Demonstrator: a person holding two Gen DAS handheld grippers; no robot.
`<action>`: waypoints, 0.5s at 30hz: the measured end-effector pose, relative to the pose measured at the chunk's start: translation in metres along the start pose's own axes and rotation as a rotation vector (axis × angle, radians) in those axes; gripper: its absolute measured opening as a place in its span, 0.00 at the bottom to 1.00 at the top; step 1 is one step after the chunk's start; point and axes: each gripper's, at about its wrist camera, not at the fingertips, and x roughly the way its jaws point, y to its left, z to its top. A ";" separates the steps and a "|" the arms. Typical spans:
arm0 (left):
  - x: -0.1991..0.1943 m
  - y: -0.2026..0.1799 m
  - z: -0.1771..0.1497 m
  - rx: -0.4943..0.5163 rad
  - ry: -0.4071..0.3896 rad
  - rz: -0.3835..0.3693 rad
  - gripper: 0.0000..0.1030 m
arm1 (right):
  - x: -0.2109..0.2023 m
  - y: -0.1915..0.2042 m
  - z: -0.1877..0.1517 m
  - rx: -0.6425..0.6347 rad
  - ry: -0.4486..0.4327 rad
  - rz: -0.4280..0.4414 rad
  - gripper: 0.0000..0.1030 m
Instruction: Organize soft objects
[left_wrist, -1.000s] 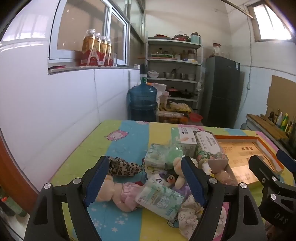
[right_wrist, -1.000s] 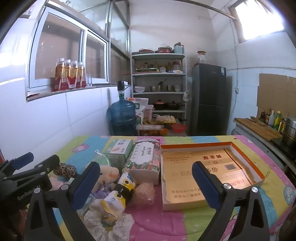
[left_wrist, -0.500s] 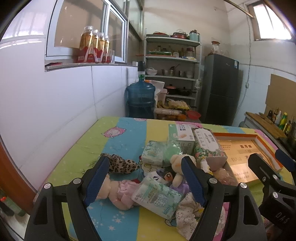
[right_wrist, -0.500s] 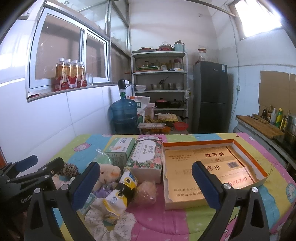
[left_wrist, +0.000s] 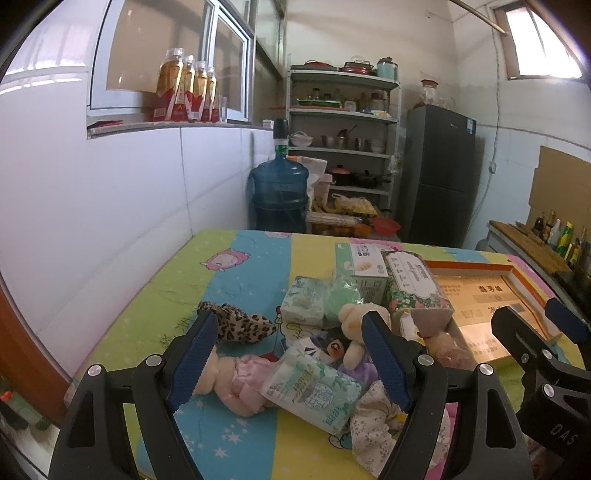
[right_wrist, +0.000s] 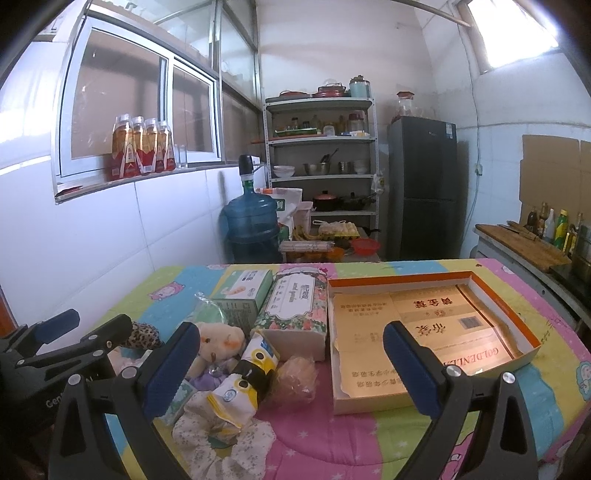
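Both pairs of blue ribbed finger pads stand wide apart, nothing between them: left gripper (left_wrist: 288, 354) above the soft pile, right gripper (right_wrist: 291, 363) above the pile's edge and the tray. Black angular frames, silver bolts.

Soft objects heaped on a striped cartoon-print tablecloth (left_wrist: 255, 266), smooth, slightly creased:
- leopard-print pouch (left_wrist: 236, 326), fuzzy, pointed, at the pile's left edge
- cream plush doll in a pink satin dress (left_wrist: 240, 380), lying flat
- crinkly green tissue pack (left_wrist: 316, 386), leaning across the doll
- second tissue pack (left_wrist: 303, 304), squarish, farther back
- cream teddy (right_wrist: 218, 341), rounded, nubbly
- floral cloth (right_wrist: 225, 439), rumpled, nearest the camera
- floral tissue box (right_wrist: 295, 306) and green carton (right_wrist: 242, 293), rigid, side by side behind the heap

Shallow cardboard tray (right_wrist: 528, 334), orange-rimmed, gold printed floor, just right of the floral box
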 end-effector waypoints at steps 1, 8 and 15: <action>0.000 -0.001 0.000 0.002 -0.001 0.003 0.79 | 0.000 0.000 0.000 0.000 0.001 0.002 0.97; 0.001 0.001 0.000 0.000 0.001 0.005 0.79 | 0.003 0.000 -0.001 0.004 0.013 0.018 0.97; 0.007 0.012 -0.007 -0.015 0.008 0.020 0.79 | 0.008 -0.004 -0.012 0.006 0.040 0.018 0.97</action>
